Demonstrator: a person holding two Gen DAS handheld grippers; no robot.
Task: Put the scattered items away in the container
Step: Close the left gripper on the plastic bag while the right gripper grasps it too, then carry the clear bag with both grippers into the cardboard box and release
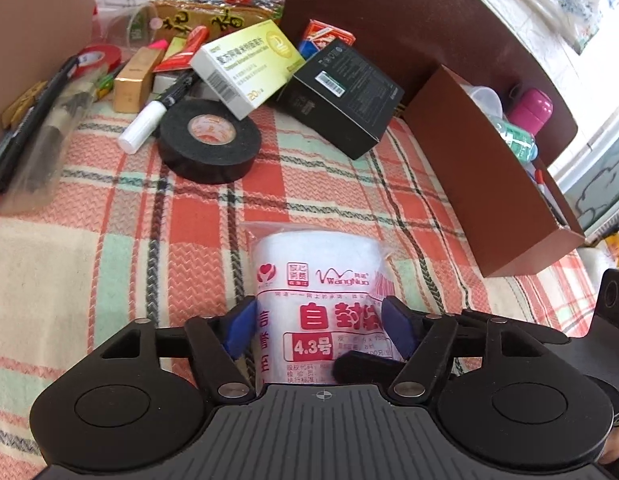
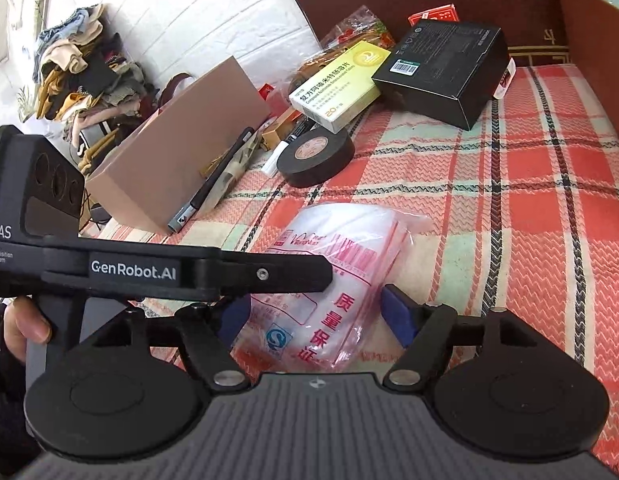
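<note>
A clear pack of zip bags with red print lies on the plaid cloth. My left gripper straddles it, blue pads on both sides, jaws closed onto the pack. In the right wrist view the same pack lies between my right gripper's blue pads, which stand apart with a gap on the right side. The left gripper's body crosses the pack from the left. The brown box container stands at the right, holding a pink bottle and a green bottle.
Scattered at the back are black tape, a white-yellow medicine box, a black carton, a marker, red tape, a red card box and snack bags. A tan cardboard box stands at left.
</note>
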